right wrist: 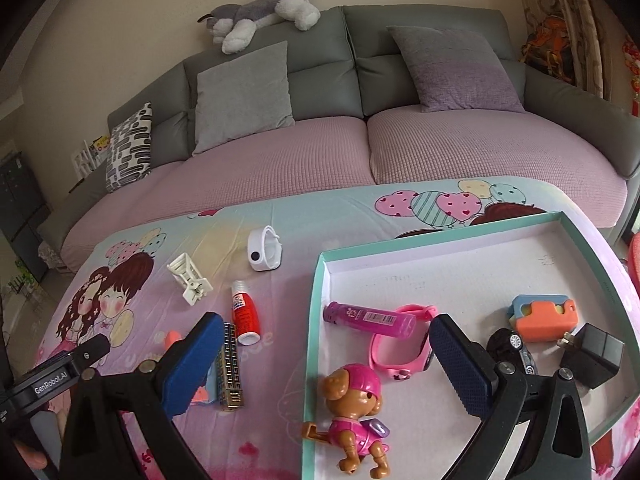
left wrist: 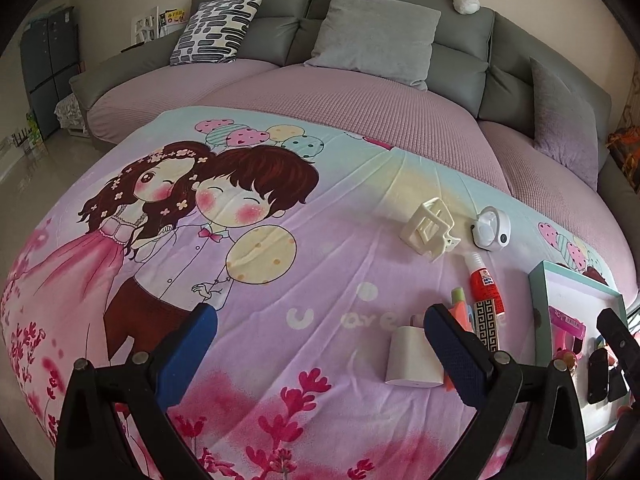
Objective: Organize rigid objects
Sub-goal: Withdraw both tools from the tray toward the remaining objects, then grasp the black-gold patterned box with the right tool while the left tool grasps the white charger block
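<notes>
Left wrist view: left gripper [left wrist: 320, 344] hovering over cartoon blanket [left wrist: 280, 264], jaws standing wide apart, gripping nothing.
Right wrist view: right gripper [right wrist: 326, 354] hanging over the near-left corner of the teal-rimmed tray [right wrist: 316, 320], jaws spread wide, nothing between them.
White charger [left wrist: 412, 360]: lying on blanket just inside the left gripper's right finger, touching or overlapped by it, can't tell which.
Patterned lighter [right wrist: 230, 368]: lying on blanket left of tray, beside the right gripper's left finger.
Red glue bottle [right wrist: 245, 312]: lying flat next to the lighter, cap pointing away from camera.
Cream clip [right wrist: 188, 276]: sitting on blanket beyond the glue bottle.
White round gadget [right wrist: 262, 250]: sitting on blanket near the clip, apart from it.
Orange item [right wrist: 172, 338]: mostly hiding behind right gripper's left finger, type unclear.
Inside tray: magenta tube [right wrist: 368, 318] lying across pink watch [right wrist: 400, 344]; puppy figure [right wrist: 356, 416] standing at near edge; toy car [right wrist: 510, 346], orange-blue block [right wrist: 544, 314], black plug adapter [right wrist: 596, 354] sitting near right side.
Background: grey sofa [right wrist: 320, 72] with plush dog [right wrist: 260, 12] lying on top.
</notes>
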`<action>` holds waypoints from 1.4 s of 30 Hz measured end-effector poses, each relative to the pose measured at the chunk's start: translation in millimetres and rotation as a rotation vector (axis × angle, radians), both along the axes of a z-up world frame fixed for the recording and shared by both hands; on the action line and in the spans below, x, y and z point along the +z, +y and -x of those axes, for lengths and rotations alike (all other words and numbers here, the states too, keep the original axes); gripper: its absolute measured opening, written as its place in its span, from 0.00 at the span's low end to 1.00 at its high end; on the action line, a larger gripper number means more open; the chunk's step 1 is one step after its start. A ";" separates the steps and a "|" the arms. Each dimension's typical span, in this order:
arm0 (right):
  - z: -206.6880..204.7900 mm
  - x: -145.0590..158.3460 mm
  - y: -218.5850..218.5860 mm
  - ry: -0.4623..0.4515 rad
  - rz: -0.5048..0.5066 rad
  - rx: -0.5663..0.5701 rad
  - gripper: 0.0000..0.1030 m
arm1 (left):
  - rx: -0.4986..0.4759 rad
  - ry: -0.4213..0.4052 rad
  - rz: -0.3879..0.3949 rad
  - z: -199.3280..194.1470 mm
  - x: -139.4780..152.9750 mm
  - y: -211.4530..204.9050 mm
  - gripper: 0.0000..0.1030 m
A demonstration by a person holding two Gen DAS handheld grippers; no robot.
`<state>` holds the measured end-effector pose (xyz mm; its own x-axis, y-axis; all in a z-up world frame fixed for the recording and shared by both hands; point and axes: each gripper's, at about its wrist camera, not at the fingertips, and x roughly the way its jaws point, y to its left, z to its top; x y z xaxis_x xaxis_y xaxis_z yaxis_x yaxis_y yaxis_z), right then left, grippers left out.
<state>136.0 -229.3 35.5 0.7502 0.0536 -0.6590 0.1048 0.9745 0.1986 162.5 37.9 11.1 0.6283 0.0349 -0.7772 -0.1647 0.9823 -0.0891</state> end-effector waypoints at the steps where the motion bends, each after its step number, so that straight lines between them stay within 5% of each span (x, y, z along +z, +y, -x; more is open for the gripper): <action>1: -1.8 -1.7 5.7 0.002 -0.002 0.015 1.00 | 0.003 0.008 0.003 -0.1 -3.1 1.6 1.00; 10: -15.9 -24.4 43.1 0.059 0.005 0.114 0.99 | 0.001 0.076 0.027 -3.1 -28.8 3.1 1.00; 17: -19.9 -33.2 60.3 0.080 0.007 0.161 0.83 | 0.001 0.092 0.024 -3.6 -38.5 5.6 1.00; 34: -28.8 -54.8 72.4 0.139 -0.011 0.191 0.73 | -0.016 0.115 0.023 -8.1 -50.8 -2.6 1.00; 42: -30.7 -61.7 73.3 0.161 -0.007 0.193 0.60 | -0.042 0.110 0.026 -7.7 -47.5 -9.0 1.00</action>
<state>166.6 -155.9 -26.1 0.6107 0.1905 -0.7686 -0.0519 0.9782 0.2012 170.2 28.9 -36.5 0.5399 -0.0108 -0.8417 -0.1337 0.9861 -0.0985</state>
